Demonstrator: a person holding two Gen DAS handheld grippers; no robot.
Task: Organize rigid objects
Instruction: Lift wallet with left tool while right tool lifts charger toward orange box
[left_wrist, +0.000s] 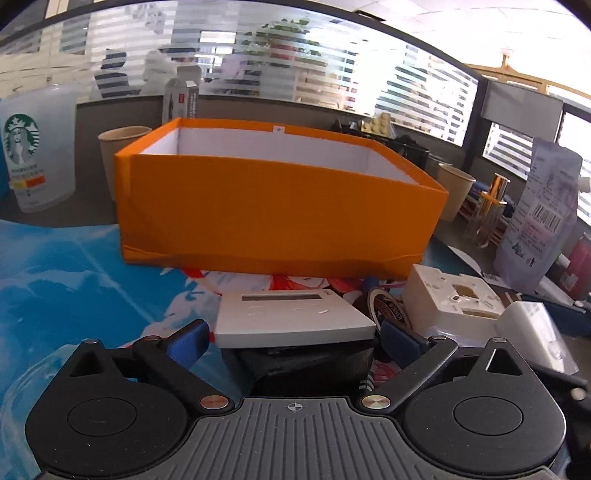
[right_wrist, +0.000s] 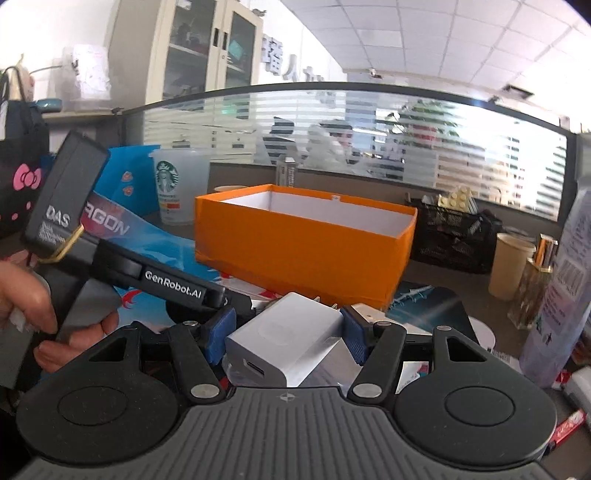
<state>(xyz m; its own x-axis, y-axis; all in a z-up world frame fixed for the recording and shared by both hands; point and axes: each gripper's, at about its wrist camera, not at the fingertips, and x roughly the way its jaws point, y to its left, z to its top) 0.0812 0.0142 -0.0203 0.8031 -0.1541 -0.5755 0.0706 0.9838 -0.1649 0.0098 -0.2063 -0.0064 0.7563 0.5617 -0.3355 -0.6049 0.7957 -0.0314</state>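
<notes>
An open orange box (left_wrist: 273, 218) with a white inside stands on the desk ahead; it also shows in the right wrist view (right_wrist: 295, 251). My left gripper (left_wrist: 291, 338) is open, its blue fingers either side of a flat white device (left_wrist: 291, 314) with a narrow display, which lies on a black object. Beside it lie a tape roll (left_wrist: 388, 310), a cream wall socket (left_wrist: 454, 299) and a white charger (left_wrist: 535, 332). My right gripper (right_wrist: 286, 330) is shut on a white charger (right_wrist: 288, 343). The left gripper's body (right_wrist: 162, 284) shows at the left.
A Starbucks cup (left_wrist: 33, 147) stands at the far left, paper cups (left_wrist: 118, 155) behind the box. A purple pouch (left_wrist: 535, 218), a gold-capped bottle (left_wrist: 487, 214) and a black mesh basket (right_wrist: 454, 232) crowd the right. A blue printed mat (left_wrist: 55, 277) covers the desk.
</notes>
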